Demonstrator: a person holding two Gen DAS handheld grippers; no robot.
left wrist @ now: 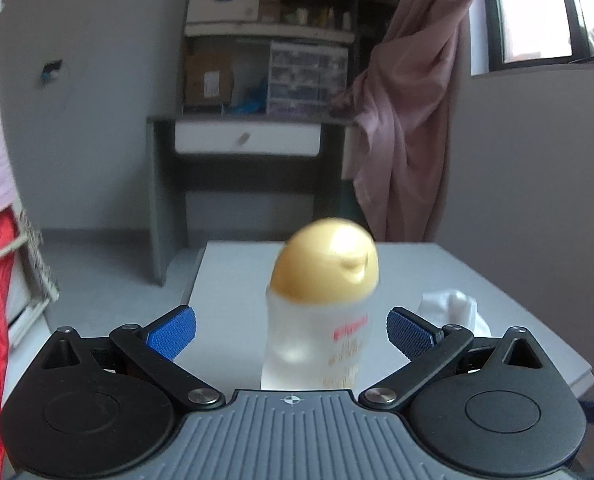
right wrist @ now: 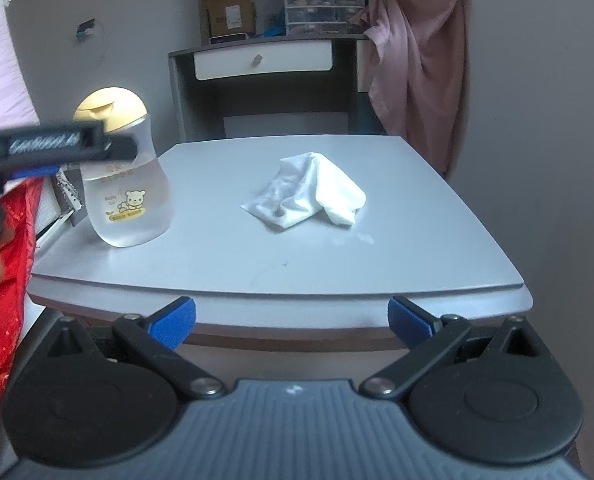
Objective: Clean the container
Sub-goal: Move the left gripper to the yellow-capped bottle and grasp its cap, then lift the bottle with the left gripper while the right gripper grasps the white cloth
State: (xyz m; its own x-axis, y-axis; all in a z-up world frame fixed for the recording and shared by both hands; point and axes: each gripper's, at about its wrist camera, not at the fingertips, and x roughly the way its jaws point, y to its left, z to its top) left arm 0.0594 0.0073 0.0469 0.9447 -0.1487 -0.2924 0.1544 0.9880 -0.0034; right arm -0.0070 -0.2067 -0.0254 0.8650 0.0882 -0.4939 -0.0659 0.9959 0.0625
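the bottle (left wrist: 317, 320) stands upright on the table (right wrist: 417, 248), between the spread fingers of the left gripper (left wrist: 291, 330) but not yet pinched. the white cloth (right wrist: 309, 190) lies ahead of the right gripper (right wrist: 291, 320) — also spread, holding nothing. it seems wiping is not yet begun — grasping comes first.

Plain grey walls (right wrist: 537, 120) enclose the room. Beyond the far edge of the pale grey surface (right wrist: 297, 256) stands a dark grey desk with a white drawer (right wrist: 263, 60), cluttered shelves (left wrist: 309, 8) above it. A dusty-pink curtain (left wrist: 413, 100) hangs beside a bright window (left wrist: 537, 12).
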